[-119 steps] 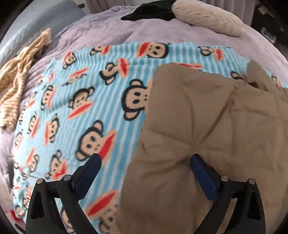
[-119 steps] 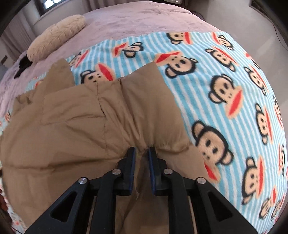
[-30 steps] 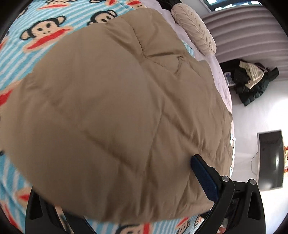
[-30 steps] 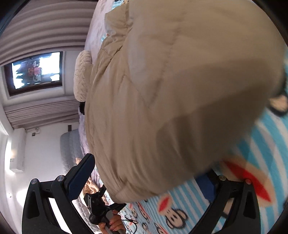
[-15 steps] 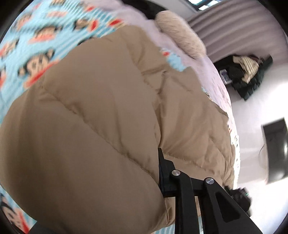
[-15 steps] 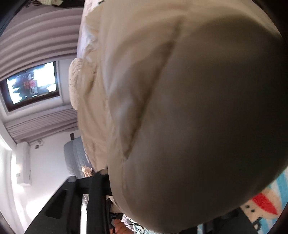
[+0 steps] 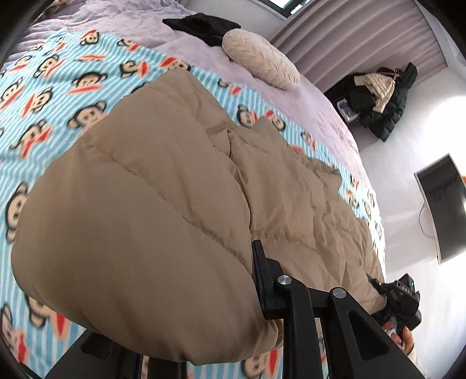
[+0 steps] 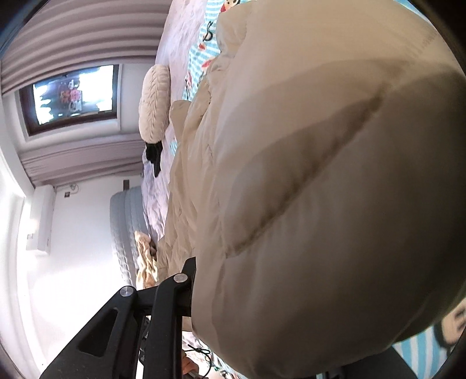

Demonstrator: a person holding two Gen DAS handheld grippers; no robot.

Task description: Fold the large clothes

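Monkey-print blanket (image 7: 87, 87) covers the bed; tan puffy coat (image 7: 180, 186) lies across it, near edge bunched up toward me. My left gripper (image 7: 250, 280) just clamped down on that edge, padding squeezed between the jaws (one finger buried under fabric). My right gripper (image 8: 195, 280) was closing too, now pinching the coat's other end. Cream pillow (image 7: 259, 62) sits beyond.

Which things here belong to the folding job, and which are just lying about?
Job:
- tan puffer coat
- left hand-held gripper, shut on the coat
- right hand-held gripper, shut on the coat
- monkey-print blanket under it

Lying about:
- cream cushion
- black garment
- heap of jackets
- monitor
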